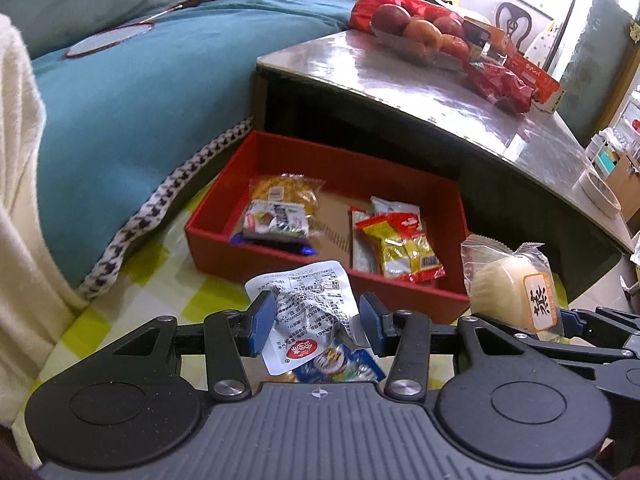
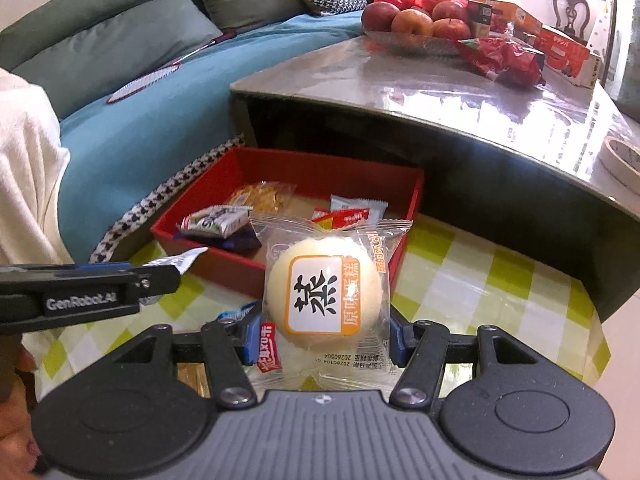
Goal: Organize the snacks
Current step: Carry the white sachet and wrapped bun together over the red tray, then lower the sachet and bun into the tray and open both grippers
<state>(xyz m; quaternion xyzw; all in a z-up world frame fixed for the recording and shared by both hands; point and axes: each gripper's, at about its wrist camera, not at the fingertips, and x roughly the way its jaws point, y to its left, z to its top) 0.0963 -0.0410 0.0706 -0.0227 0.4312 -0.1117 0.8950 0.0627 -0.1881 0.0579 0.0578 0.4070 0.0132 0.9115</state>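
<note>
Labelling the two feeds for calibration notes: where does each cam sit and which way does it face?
Left wrist: on the left claw, looking forward and down along its fingers at the red box on the checked cloth; claw shut on a crumpled white packet; right claw with its bun at the right edge.
Right wrist: on the right claw, same heading; claw shut on a wrapped steamed bun; left claw and a hand at the left edge.
Shared: red box, blue sofa, apples on the low table.
</note>
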